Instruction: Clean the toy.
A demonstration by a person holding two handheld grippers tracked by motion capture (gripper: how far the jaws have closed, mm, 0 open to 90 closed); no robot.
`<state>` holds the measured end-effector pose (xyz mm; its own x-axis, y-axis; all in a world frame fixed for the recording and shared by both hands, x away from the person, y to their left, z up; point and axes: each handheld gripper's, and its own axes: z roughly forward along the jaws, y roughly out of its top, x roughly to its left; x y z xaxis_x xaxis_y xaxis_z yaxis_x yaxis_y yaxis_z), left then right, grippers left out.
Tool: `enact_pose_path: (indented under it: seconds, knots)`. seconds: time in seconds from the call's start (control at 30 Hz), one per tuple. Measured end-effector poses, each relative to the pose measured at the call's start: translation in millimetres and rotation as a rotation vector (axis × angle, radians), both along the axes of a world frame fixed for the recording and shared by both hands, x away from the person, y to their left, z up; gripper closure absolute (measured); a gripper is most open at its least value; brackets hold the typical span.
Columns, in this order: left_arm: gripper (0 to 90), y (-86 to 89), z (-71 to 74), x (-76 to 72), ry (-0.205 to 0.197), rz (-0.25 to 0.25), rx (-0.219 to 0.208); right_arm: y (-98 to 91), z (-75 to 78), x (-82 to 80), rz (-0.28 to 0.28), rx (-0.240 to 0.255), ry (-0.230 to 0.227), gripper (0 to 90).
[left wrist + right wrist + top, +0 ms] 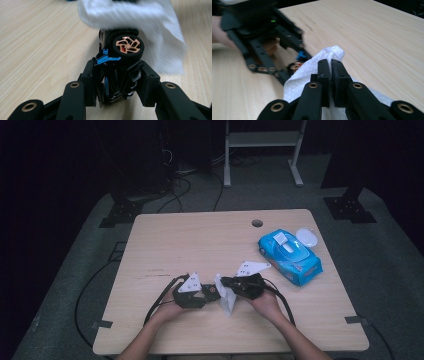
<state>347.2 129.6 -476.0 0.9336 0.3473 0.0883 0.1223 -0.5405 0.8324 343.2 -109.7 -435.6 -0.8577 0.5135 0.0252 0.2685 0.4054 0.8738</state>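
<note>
Wiping a toy car with a wet wipe, near edge of the desk.

Left claw clamped on the toy car, held just above the desk, wheel facing up. Right claw pinched narrow on the white wipe, draped against the car's far end. Blue wipe pack lying far right. Likely mid-wipe; next, probably rubbing the wipe along the body while keeping the car steady.

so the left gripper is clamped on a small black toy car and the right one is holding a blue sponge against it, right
Not quite. The right gripper holds a white wet wipe, not a blue sponge, as the right gripper view shows. The rest stands: the left gripper is clamped on the small black toy car.
</note>
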Motion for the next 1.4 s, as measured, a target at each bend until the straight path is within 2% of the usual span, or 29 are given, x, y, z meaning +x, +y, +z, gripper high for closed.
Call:
enact_pose_path:
  seconds: [0.07, 0.13, 0.3, 0.37, 0.43, 0.5, 0.57, 0.63, 0.7, 0.77, 0.87, 0.97, 1.1, 1.27, 1.4]
  knots:
    - [57.3, 0.0, 0.0, -0.2, -0.001, 0.001, -0.001, 3.4, 0.8, -2.1, 0.015, -0.018, -0.02, 85.3]
    - [57.3, 0.3, -0.3, -0.4, -0.002, 0.002, -0.002, -0.3, 1.0, -0.6, 0.007, -0.019, -0.016, 85.3]
    - [57.3, 0.8, -0.1, -0.4, -0.001, 0.001, -0.002, -28.8, 3.8, 3.1, -0.066, -0.045, -0.026, 85.4]
    - [57.3, 0.7, -0.1, -0.4, -0.002, 0.001, -0.002, -37.5, 5.0, 3.2, -0.099, -0.072, -0.047, 85.4]
    - [57.3, 0.7, -0.2, -0.3, -0.001, 0.0, -0.004, -42.6, 3.3, 4.0, -0.109, -0.046, -0.027, 85.4]
    - [57.2, 0.4, -0.3, -0.4, -0.003, 0.0, -0.002, -38.6, 1.6, 2.4, -0.106, -0.029, -0.021, 85.4]
    - [57.1, -0.3, -0.3, -0.6, -0.01, 0.0, 0.002, -29.4, 1.1, 0.1, -0.078, -0.011, -0.01, 85.4]
    - [57.1, -0.3, -0.4, -0.9, -0.012, 0.001, 0.002, -19.7, 0.8, -1.9, -0.039, -0.012, -0.021, 85.4]
    - [57.2, -0.2, -0.5, -0.7, -0.009, 0.001, -0.001, -16.0, 1.0, -3.1, -0.026, -0.042, -0.047, 85.4]
    - [57.1, 0.1, -0.4, -0.6, -0.01, -0.001, 0.0, -22.0, 1.5, -1.8, -0.035, -0.039, -0.045, 85.4]
    - [57.1, 0.5, -0.6, -0.5, -0.006, 0.0, -0.002, -39.1, 2.2, 2.0, -0.09, -0.039, -0.037, 85.4]
    - [57.0, 0.4, -0.6, -0.8, -0.008, 0.0, 0.0, -55.2, 0.6, 5.5, -0.124, -0.001, -0.008, 85.4]
    - [56.9, 0.0, -0.7, -0.7, -0.01, -0.001, 0.006, -50.4, 0.8, 4.2, -0.127, -0.007, -0.016, 85.4]
    - [56.9, 0.5, -0.6, -0.7, -0.011, -0.002, 0.006, -35.3, -0.3, 0.8, -0.081, -0.012, -0.031, 85.4]
    - [56.9, 1.2, -0.5, -0.8, -0.009, 0.0, 0.003, -45.3, -0.3, 4.8, -0.109, -0.012, -0.03, 85.5]
